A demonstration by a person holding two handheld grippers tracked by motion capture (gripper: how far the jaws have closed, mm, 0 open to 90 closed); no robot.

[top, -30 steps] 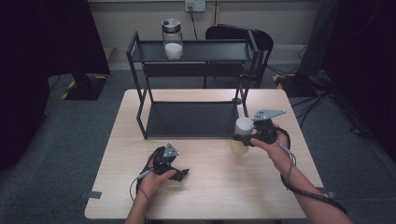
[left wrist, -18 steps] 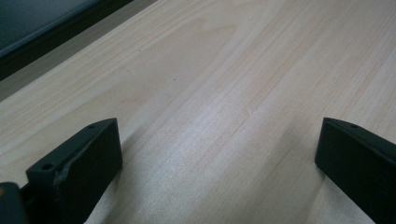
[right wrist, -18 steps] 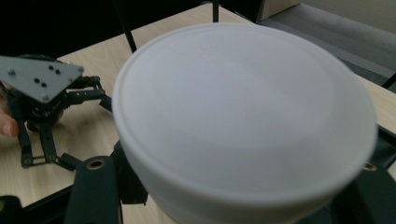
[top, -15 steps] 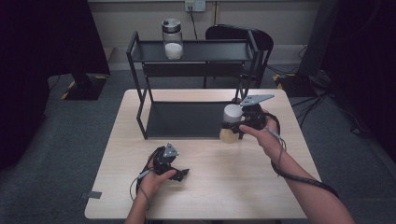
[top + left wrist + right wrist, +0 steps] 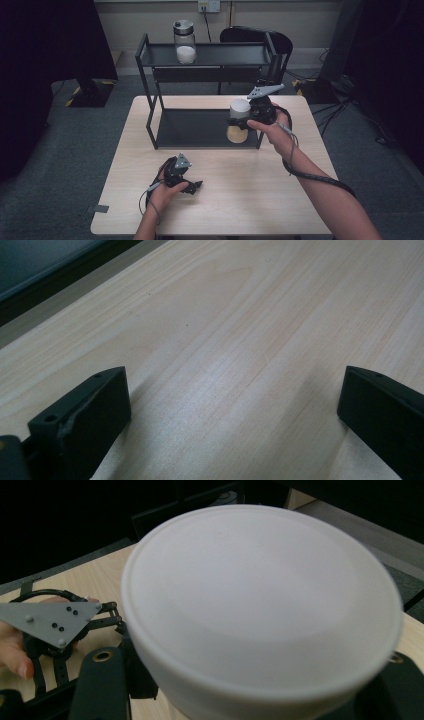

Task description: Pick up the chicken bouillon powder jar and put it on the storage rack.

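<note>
Right gripper [image 5: 243, 121] is clamped on a jar w/ white lid [image 5: 239, 120], pale tan contents in the lower half, held up off the table [image 5: 280, 200] at the front right corner of the black 2-tier rack [image 5: 145, 75]. Its own view has the white lid [image 5: 260, 615] close up between both jaws. Left gripper [image 5: 192, 186] rests low on the tabletop near the front edge, jaws wide apart w/ bare wood [image 5: 240, 340] between them. 2nd jar w/ dark lid [image 5: 184, 41], white contents, stands on the rack's top shelf, left of centre, well apart from the held one.
</note>
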